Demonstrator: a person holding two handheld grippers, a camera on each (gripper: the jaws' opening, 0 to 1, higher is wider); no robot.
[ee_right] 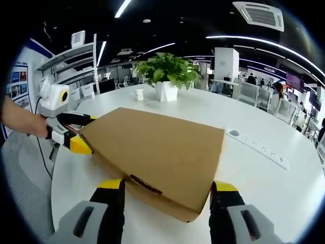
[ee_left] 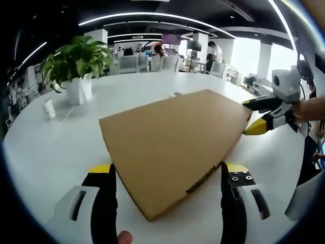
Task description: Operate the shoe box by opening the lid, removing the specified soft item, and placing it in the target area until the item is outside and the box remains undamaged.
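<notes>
1. Both views are bright and evenly lit; long ceiling light strips [ee_left: 152,16] glow white against a dark ceiling.
2. In the left gripper view, daylight from windows [ee_left: 277,58] at the far right washes out to near white.
3. The white table [ee_left: 45,152] reflects the light softly, without hard glare.
4. Shadows are faint: a thin soft one lies under the cardboard box [ee_right: 152,152] at its near edge.
5. Fisheye bending curves the light strips and table edge strongly towards the edges.
6. The near parts are sharp; the far office background is small and slightly soft.
</notes>
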